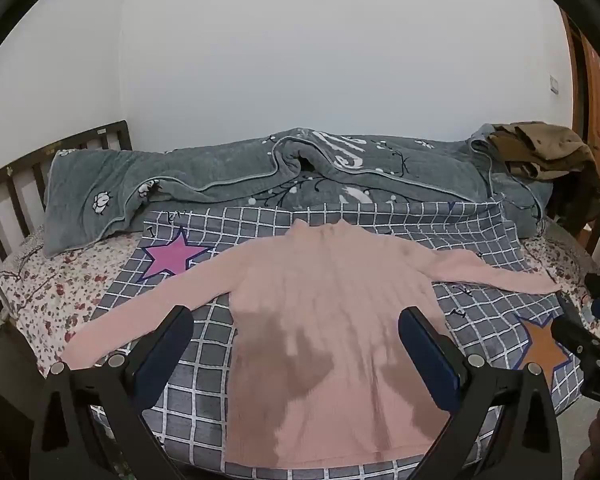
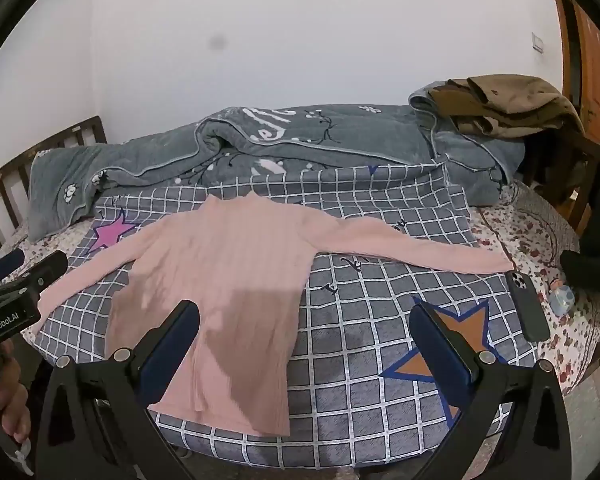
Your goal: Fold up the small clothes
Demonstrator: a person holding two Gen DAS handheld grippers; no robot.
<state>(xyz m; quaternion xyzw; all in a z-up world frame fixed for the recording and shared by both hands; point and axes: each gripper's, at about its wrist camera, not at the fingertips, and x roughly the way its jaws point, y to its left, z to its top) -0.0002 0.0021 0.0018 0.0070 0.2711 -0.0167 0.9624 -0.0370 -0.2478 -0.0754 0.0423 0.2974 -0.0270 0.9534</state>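
A pink long-sleeved ribbed sweater (image 1: 320, 320) lies flat, sleeves spread wide, on a grey checked cloth (image 1: 204, 380) on the bed. It also shows in the right wrist view (image 2: 228, 280). My left gripper (image 1: 296, 316) is open and empty, held above the sweater's lower body. My right gripper (image 2: 304, 312) is open and empty, over the sweater's right hem side and the checked cloth (image 2: 360, 380). The left gripper also shows at the left edge of the right wrist view (image 2: 24, 268).
A rolled grey quilt (image 1: 300, 168) lies along the far side by the wall. Brown clothes (image 2: 508, 100) sit on its right end. A dark phone (image 2: 528, 304) and a small blue object (image 2: 562, 298) lie on the floral sheet at right. A wooden headboard (image 1: 32, 176) is at left.
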